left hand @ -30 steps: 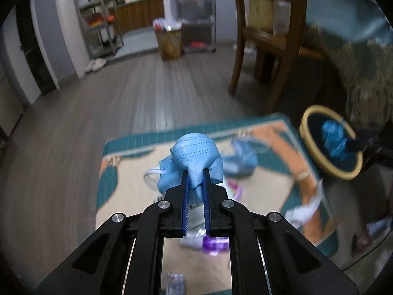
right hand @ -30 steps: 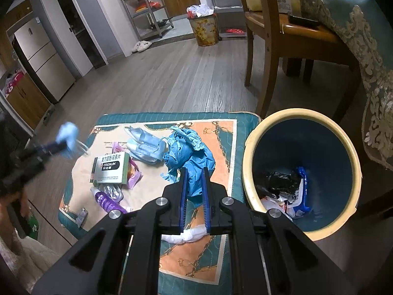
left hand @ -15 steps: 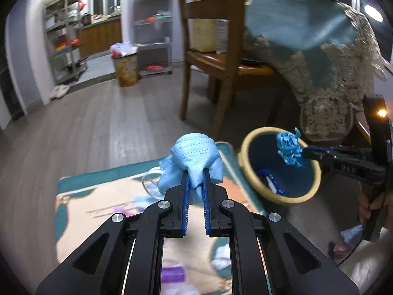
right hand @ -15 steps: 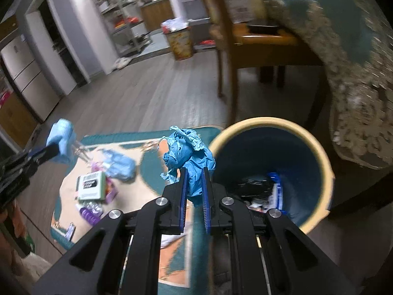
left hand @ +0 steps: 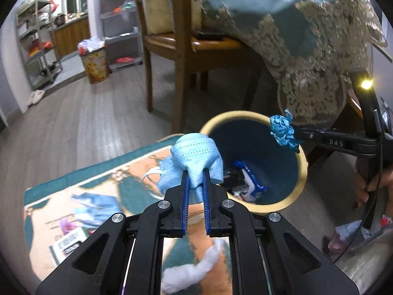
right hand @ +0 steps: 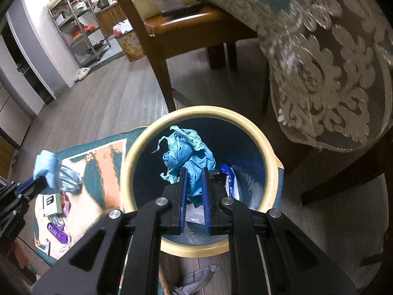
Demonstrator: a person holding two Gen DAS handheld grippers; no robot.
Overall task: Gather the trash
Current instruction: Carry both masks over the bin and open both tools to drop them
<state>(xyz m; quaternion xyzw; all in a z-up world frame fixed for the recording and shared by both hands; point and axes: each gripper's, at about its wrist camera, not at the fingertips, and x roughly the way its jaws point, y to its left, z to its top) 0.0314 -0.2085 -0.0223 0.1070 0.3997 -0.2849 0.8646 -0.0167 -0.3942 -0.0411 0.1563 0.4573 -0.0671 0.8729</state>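
My left gripper is shut on a light blue face mask, held above the rug just left of the bin. My right gripper is shut on a crumpled blue glove, held over the open mouth of the blue bin with a cream rim. The bin holds wrappers and dark trash. In the left wrist view the right gripper with the glove hangs over the bin's far right rim. In the right wrist view the left gripper and mask are at the left.
A patterned rug carries more trash: blue masks, a small box, a purple bottle and white tissue. A wooden chair and a lace-edged tablecloth stand close behind the bin.
Both grippers have swung right toward the bin. The right gripper carried the glove from above the rug to over the bin's mouth. The left gripper with the mask has come up beside the bin.
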